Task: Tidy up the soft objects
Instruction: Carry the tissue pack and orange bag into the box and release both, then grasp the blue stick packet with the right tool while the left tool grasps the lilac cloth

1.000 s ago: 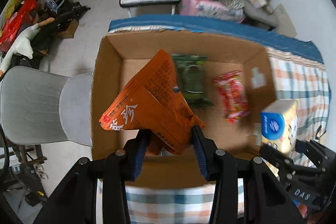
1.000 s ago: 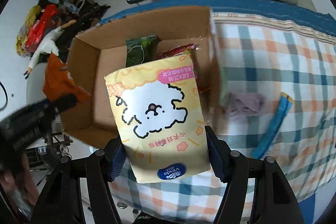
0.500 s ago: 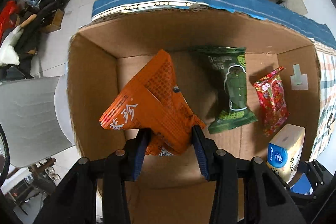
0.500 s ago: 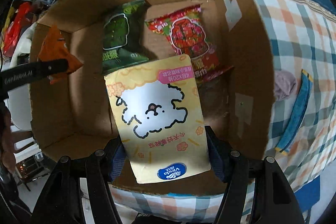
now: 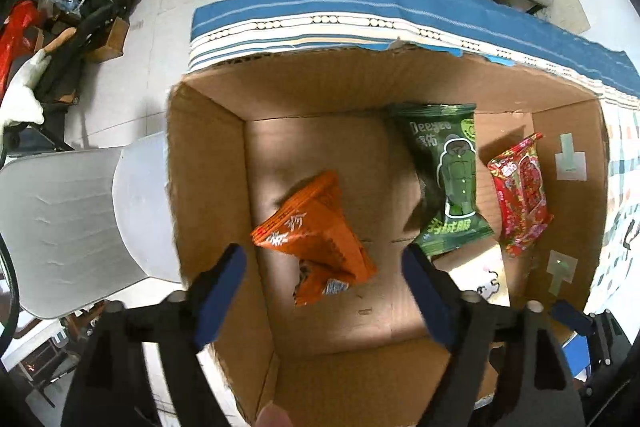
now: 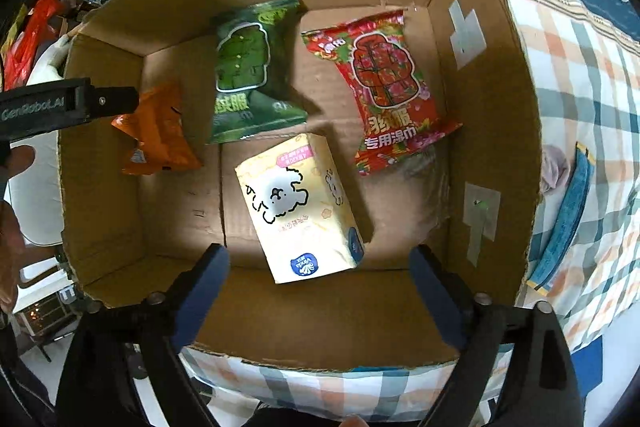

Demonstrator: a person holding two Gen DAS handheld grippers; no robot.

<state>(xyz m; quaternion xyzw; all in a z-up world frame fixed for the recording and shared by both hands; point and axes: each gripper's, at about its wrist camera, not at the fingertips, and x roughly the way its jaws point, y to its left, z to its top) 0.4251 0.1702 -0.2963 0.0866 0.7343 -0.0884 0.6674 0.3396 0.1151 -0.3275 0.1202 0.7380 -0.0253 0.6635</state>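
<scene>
both grippers spread wide, holding nothing: left gripper [image 5: 322, 269], right gripper [image 6: 318, 273]. box [image 6: 492, 131] centre frame holds four packs: one orange pack [image 5: 316, 239], one green pack [image 6: 254, 71], one red pack [image 6: 386, 87], one tissue pack [image 6: 300, 215].

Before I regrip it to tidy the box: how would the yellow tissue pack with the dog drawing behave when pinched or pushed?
The yellow tissue pack looks soft and blocky, so it would probably squash a little yet keep its shape. Its glossy wrapper may slip in the fingers. It lies flat on the cardboard box floor, so a push should slide it, not roll it.
</scene>
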